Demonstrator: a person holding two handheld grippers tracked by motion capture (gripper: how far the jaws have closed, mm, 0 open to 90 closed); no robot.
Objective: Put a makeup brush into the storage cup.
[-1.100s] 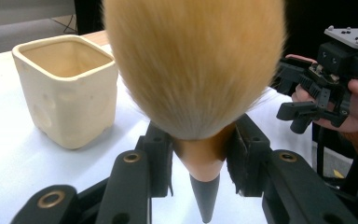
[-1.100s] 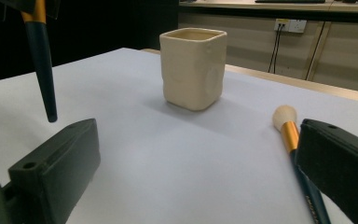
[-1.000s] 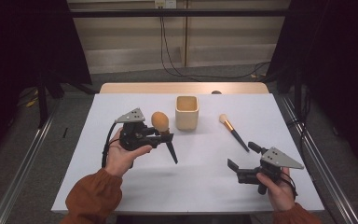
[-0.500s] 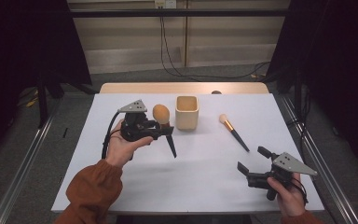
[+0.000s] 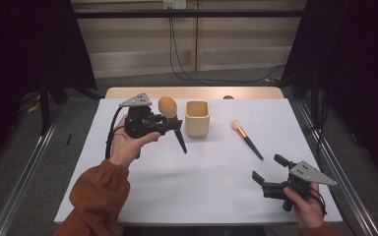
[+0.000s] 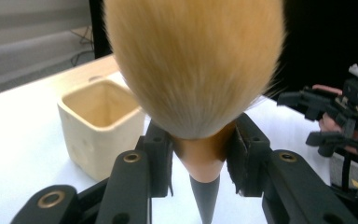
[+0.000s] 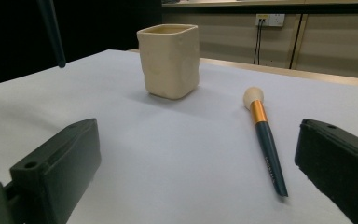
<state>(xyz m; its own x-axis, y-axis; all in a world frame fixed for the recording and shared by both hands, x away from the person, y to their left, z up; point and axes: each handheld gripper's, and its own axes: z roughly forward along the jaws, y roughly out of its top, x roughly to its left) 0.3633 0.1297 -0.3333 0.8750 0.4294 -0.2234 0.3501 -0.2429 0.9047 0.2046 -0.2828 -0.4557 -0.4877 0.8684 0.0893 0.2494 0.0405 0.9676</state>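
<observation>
Near the front right edge of the white tabletop (image 5: 216, 187), the right claw (image 5: 267, 170) sits low with its jaws apart, gripping nothing. Farther back, a small brush (image 5: 246, 139) lies flat on the right. On the left, the left claw (image 5: 170, 124) is up in the air, clenched on the big fluffy brush (image 5: 169, 109), hairs up. Just right of it stands the cream cup (image 5: 197, 118).

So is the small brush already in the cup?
No, the small brush lies flat on the table to the right of the cup, apart from it.
</observation>
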